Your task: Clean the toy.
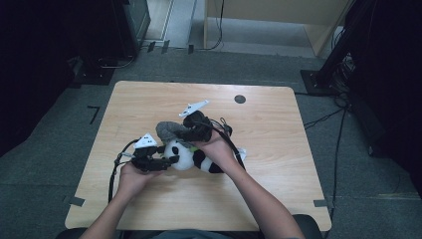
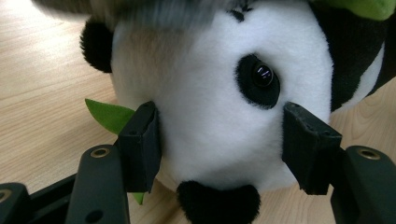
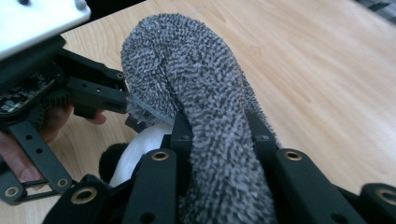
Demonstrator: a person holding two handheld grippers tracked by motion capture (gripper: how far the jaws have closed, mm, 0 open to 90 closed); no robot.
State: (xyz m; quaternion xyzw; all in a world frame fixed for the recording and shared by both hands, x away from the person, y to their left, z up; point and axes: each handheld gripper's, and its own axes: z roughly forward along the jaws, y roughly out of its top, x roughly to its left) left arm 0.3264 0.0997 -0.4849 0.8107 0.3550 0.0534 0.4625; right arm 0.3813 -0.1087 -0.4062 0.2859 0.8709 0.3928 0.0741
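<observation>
I am bracing the panda plush (image 2: 219, 98) mid-table, left gripper (image 2: 219, 154) jaws spread around its head | right gripper (image 3: 219, 140) is pinching the grey cloth (image 3: 196, 88) | I advise wiping gently, head steadied.

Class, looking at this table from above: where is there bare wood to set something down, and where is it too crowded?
The table is bare along its far edge up to the dark round hole, down its right side, and at its near left corner. The middle is crowded: the panda toy, the grey cloth, the left tool and the right tool meet there.
</observation>
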